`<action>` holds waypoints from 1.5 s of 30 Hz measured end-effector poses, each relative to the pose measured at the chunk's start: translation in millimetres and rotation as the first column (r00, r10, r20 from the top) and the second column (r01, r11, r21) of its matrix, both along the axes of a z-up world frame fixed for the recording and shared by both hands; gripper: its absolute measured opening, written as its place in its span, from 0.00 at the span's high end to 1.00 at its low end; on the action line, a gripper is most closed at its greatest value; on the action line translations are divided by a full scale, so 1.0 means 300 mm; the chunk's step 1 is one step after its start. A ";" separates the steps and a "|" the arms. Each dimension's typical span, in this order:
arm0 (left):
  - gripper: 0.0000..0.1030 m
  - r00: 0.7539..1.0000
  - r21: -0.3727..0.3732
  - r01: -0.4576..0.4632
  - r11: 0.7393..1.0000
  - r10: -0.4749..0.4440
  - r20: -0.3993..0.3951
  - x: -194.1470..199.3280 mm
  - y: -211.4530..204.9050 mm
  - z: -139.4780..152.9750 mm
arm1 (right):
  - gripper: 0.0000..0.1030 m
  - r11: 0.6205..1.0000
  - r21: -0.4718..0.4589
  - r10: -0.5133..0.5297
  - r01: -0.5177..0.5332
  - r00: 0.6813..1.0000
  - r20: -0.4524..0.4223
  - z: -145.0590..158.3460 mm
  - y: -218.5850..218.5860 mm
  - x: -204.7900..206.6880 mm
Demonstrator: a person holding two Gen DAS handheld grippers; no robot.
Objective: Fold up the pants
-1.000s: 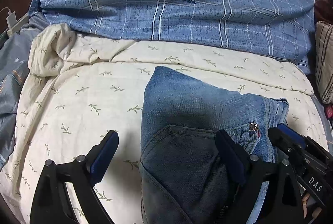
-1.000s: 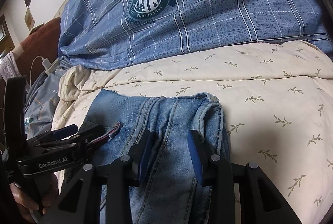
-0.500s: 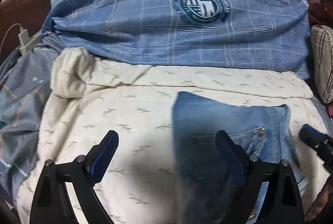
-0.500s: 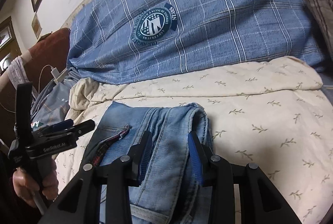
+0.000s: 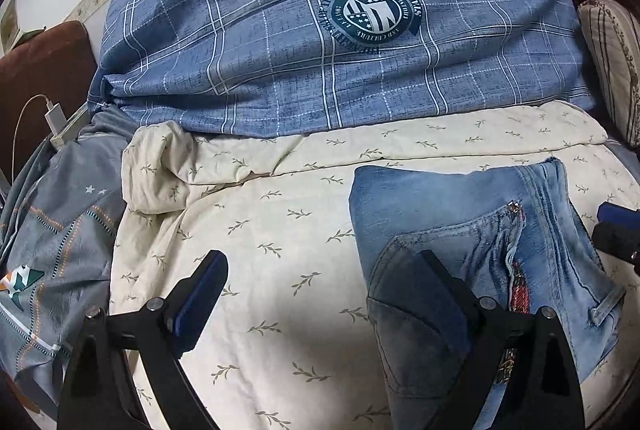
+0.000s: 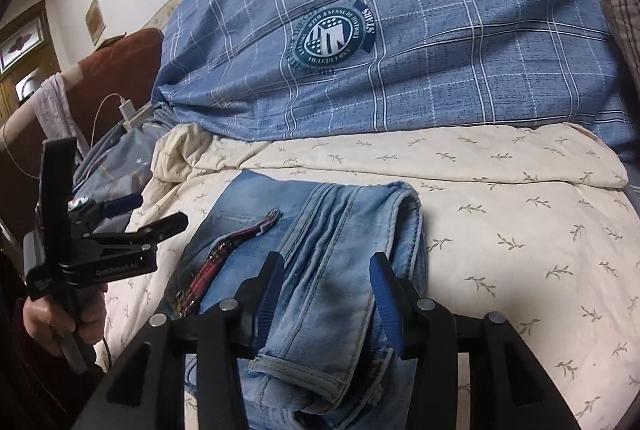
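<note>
The folded light-blue jeans [image 5: 460,230] lie flat on the cream leaf-print quilt [image 5: 280,230], with a back pocket and a red patterned lining showing. My left gripper [image 5: 320,290] stands wide open; its right finger hovers over the jeans' left edge and nothing is between the fingers. In the right wrist view a hand [image 6: 60,314] holds the left gripper [image 6: 154,212] just left of the jeans [image 6: 320,222]. My right gripper [image 6: 328,286] hovers over the folded leg. Its jaws are opening, the denim lies between the fingers, and the pads do not press on it.
A large blue plaid duvet [image 5: 320,50] is piled behind the quilt. Grey patterned bedding [image 5: 52,230] and a white charger with its cable [image 5: 54,116] lie at the left. A striped pillow [image 5: 612,62] sits at the right edge, and brown furniture [image 6: 116,70] stands at the back left.
Both grippers have drawn back and risen from the jeans, so more of the bed shows. The left gripper has shifted left off the denim. The right jaws have widened a little.
</note>
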State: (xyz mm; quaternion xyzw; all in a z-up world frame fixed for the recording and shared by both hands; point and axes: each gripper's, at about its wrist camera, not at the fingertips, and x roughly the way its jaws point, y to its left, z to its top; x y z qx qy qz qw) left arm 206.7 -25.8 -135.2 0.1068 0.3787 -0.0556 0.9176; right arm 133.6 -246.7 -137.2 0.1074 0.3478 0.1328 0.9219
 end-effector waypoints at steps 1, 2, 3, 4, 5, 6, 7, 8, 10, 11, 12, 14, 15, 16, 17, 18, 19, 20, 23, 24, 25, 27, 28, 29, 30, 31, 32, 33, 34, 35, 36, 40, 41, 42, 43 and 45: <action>0.09 1.000 0.005 0.000 1.000 0.000 0.001 0.001 -0.002 0.000 | 0.53 1.000 0.000 0.003 -0.003 1.000 -0.001 -0.001 0.003 0.001; 0.09 1.000 0.010 -0.001 1.000 0.001 0.001 0.001 -0.004 -0.002 | 0.53 1.000 0.000 0.005 -0.005 1.000 -0.002 -0.002 0.005 0.001; 0.09 1.000 0.014 -0.002 1.000 0.002 0.001 -0.001 -0.006 -0.003 | 0.53 1.000 0.002 0.005 -0.005 1.000 -0.002 -0.002 0.006 0.001; 0.09 1.000 0.018 0.000 1.000 0.000 0.000 -0.001 -0.007 -0.005 | 0.53 1.000 0.002 0.006 -0.006 1.000 -0.002 -0.002 0.007 0.002; 0.09 1.000 0.021 0.002 1.000 -0.002 0.000 -0.001 -0.007 -0.006 | 0.53 1.000 0.002 0.007 -0.007 1.000 -0.002 -0.002 0.009 0.002; 0.09 1.000 0.028 0.001 1.000 -0.001 0.001 -0.002 -0.008 -0.007 | 0.53 1.000 0.003 0.007 -0.007 1.000 -0.003 -0.003 0.010 0.003; 0.09 1.000 0.032 0.000 0.999 0.000 0.002 -0.002 -0.009 -0.008 | 0.53 1.000 0.004 0.008 -0.008 1.000 -0.004 -0.004 0.011 0.003; 0.09 1.000 0.035 -0.002 0.999 0.002 0.002 -0.004 -0.010 -0.009 | 0.53 1.000 0.005 0.010 -0.010 1.000 -0.005 -0.005 0.012 0.003; 0.09 1.000 0.037 -0.002 0.999 0.002 -0.002 -0.004 -0.011 -0.011 | 0.53 1.000 0.004 0.013 -0.013 1.000 -0.009 -0.007 0.016 0.003; 0.09 1.000 0.037 -0.001 0.999 0.001 -0.003 -0.004 -0.012 -0.012 | 0.53 1.000 0.004 0.014 -0.014 1.000 -0.010 -0.008 0.017 0.004; 0.09 1.000 0.038 0.000 0.999 0.000 -0.003 -0.005 -0.014 -0.013 | 0.53 1.000 0.002 0.017 -0.017 1.000 -0.011 -0.010 0.020 0.004; 0.09 1.000 0.044 0.001 0.999 -0.001 -0.002 -0.005 -0.017 -0.015 | 0.53 1.000 -0.004 0.023 -0.023 1.000 -0.016 -0.013 0.028 0.006; 0.09 1.000 0.047 0.002 0.999 -0.002 -0.003 -0.005 -0.019 -0.017 | 0.53 1.000 -0.005 0.025 -0.025 1.000 -0.019 -0.016 0.032 0.007; 0.09 1.000 0.048 0.002 0.999 -0.002 -0.005 -0.005 -0.021 -0.019 | 0.53 1.000 -0.006 0.027 -0.027 0.999 -0.023 -0.018 0.035 0.008; 0.09 1.000 0.050 0.002 0.999 -0.002 -0.006 -0.006 -0.022 -0.020 | 0.53 1.000 -0.006 0.029 -0.030 0.999 -0.026 -0.021 0.038 0.008; 0.09 1.000 0.055 0.003 0.999 -0.002 -0.008 -0.006 -0.024 -0.023 | 0.53 0.999 -0.007 0.033 -0.033 0.999 -0.029 -0.024 0.042 0.010; 0.09 1.000 0.058 0.003 0.998 -0.002 -0.009 -0.005 -0.025 -0.025 | 0.53 0.999 -0.009 0.036 -0.037 0.999 -0.033 -0.026 0.046 0.011; 0.09 1.000 0.061 0.003 0.998 -0.002 -0.010 -0.006 -0.026 -0.026 | 0.53 0.999 -0.012 0.039 -0.040 0.999 -0.036 -0.029 0.052 0.012; 0.09 1.000 0.069 0.005 0.998 -0.004 -0.014 -0.004 -0.028 -0.031 | 0.53 0.999 -0.025 0.046 -0.048 0.997 -0.057 -0.044 0.067 0.019; 0.09 1.000 0.072 0.005 0.997 -0.004 -0.015 -0.003 -0.028 -0.033 | 0.53 0.998 -0.028 0.048 -0.050 0.997 -0.067 -0.051 0.071 0.022; 0.09 1.000 0.075 0.005 0.997 -0.004 -0.017 -0.002 -0.029 -0.035 | 0.53 0.998 -0.031 0.049 -0.052 0.996 -0.077 -0.060 0.076 0.026; 0.09 1.000 0.078 0.006 0.997 -0.005 -0.020 -0.002 -0.029 -0.038 | 0.53 0.998 -0.038 0.051 -0.055 0.995 -0.091 -0.071 0.083 0.032; 0.09 1.000 0.079 0.007 0.997 -0.005 -0.020 -0.002 -0.030 -0.038 | 0.53 0.998 -0.042 0.052 -0.056 0.994 -0.094 -0.075 0.086 0.034; 0.09 1.000 0.080 0.008 0.997 -0.007 -0.020 -0.001 -0.029 -0.038 | 0.53 0.997 -0.045 0.053 -0.058 0.994 -0.097 -0.078 0.088 0.035; 0.09 1.000 0.082 0.009 0.997 -0.008 -0.020 -0.001 -0.030 -0.040 | 0.53 0.997 -0.044 0.053 -0.058 0.994 -0.100 -0.081 0.088 0.037; 0.09 1.000 0.082 0.010 0.997 -0.008 -0.021 -0.001 -0.030 -0.041 | 0.53 0.997 -0.041 0.054 -0.058 0.993 -0.103 -0.084 0.086 0.038; 0.08 1.000 0.083 0.010 0.997 -0.008 -0.022 -0.002 -0.031 -0.041 | 0.53 0.998 -0.037 0.054 -0.058 0.993 -0.106 -0.086 0.084 0.040; 0.09 1.000 0.083 0.010 0.996 -0.008 -0.022 -0.002 -0.031 -0.042 | 0.53 0.998 -0.034 0.053 -0.057 0.993 -0.109 -0.088 0.083 0.041; 0.09 1.000 0.084 0.010 0.996 -0.008 -0.022 -0.002 -0.032 -0.043 | 0.53 0.998 -0.033 0.053 -0.057 0.993 -0.110 -0.089 0.083 0.041; 0.09 1.000 0.084 0.009 0.996 -0.008 -0.021 -0.003 -0.032 -0.042 | 0.53 0.998 -0.033 0.053 -0.057 0.992 -0.110 -0.089 0.083 0.042; 0.09 1.000 0.083 0.009 0.996 -0.007 -0.021 -0.003 -0.032 -0.042 | 0.53 0.998 -0.034 0.053 -0.057 0.992 -0.110 -0.090 0.083 0.041; 0.09 1.000 0.065 0.005 0.998 -0.004 -0.011 -0.005 -0.026 -0.033 | 0.53 0.998 -0.035 0.052 -0.056 0.992 -0.112 -0.091 0.084 0.042; 0.09 1.000 0.057 0.000 0.998 0.001 -0.002 -0.006 -0.021 -0.025 | 0.53 0.998 -0.034 0.051 -0.055 0.992 -0.113 -0.091 0.085 0.041; 0.09 1.000 0.043 -0.007 0.999 0.006 0.015 -0.010 -0.015 -0.014 | 0.53 0.998 -0.034 0.050 -0.054 0.992 -0.113 -0.091 0.085 0.041; 0.09 0.999 0.021 -0.014 1.000 0.013 0.046 -0.018 -0.004 0.008 | 0.53 0.998 -0.034 0.050 -0.054 0.992 -0.114 -0.092 0.085 0.041; 0.09 0.995 -0.001 -0.024 1.000 0.024 0.093 -0.028 0.008 0.037 | 0.53 0.998 -0.034 0.051 -0.055 0.992 -0.114 -0.092 0.085 0.041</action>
